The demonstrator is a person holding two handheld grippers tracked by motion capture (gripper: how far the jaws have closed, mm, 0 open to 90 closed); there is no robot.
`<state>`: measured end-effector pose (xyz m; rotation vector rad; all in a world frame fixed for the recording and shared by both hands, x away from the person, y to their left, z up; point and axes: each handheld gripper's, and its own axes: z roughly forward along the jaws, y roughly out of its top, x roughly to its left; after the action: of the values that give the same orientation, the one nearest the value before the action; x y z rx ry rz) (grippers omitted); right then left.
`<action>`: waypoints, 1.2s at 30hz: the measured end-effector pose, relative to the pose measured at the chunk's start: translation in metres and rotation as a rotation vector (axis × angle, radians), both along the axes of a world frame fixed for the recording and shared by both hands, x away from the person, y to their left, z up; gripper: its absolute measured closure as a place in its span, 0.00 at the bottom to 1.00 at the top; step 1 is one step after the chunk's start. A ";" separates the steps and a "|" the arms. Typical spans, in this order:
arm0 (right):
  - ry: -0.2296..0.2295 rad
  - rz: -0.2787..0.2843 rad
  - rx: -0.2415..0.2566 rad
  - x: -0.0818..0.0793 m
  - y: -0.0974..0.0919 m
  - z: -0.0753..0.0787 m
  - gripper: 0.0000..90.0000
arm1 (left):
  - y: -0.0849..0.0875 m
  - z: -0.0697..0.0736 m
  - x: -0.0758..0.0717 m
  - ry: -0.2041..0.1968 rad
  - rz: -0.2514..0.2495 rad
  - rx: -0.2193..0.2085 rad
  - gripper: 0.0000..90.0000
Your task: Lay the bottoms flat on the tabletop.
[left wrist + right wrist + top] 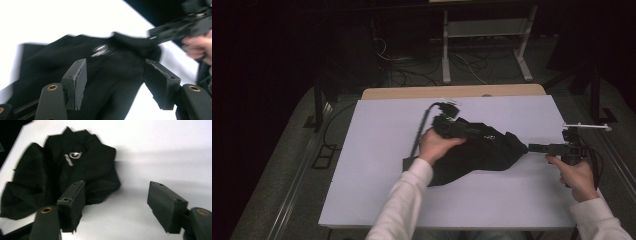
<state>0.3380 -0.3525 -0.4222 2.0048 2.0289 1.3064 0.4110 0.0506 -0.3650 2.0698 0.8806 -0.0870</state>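
Note:
A crumpled black garment (482, 150) with a small silver logo (73, 155) lies in the middle of the white table top (377, 190). My left gripper (472, 131) hangs low over the garment's upper part, open. In the left gripper view its pads (80, 75) stand wide apart with the black fabric (112, 82) spread beneath them and nothing pinched. My right gripper (532, 147) is at the garment's right tip, open. In the right gripper view its jaws span bare table, with the garment (62, 170) just left of the left pad (75, 195).
The white top sits on a wooden table whose far edge (452, 91) shows beyond it. A white metal frame (484, 45) and loose cables (412, 70) are on the dark floor behind. A cable (419, 132) trails from the left gripper across the table.

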 end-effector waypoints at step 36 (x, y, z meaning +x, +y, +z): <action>-0.133 0.283 0.246 0.109 0.087 0.057 0.94 | 0.007 -0.004 -0.115 0.103 -0.423 0.067 0.94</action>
<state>0.4468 -0.2652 -0.3652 1.6965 2.2470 1.7695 0.2959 0.0571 -0.3695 2.3025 0.4971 -0.3979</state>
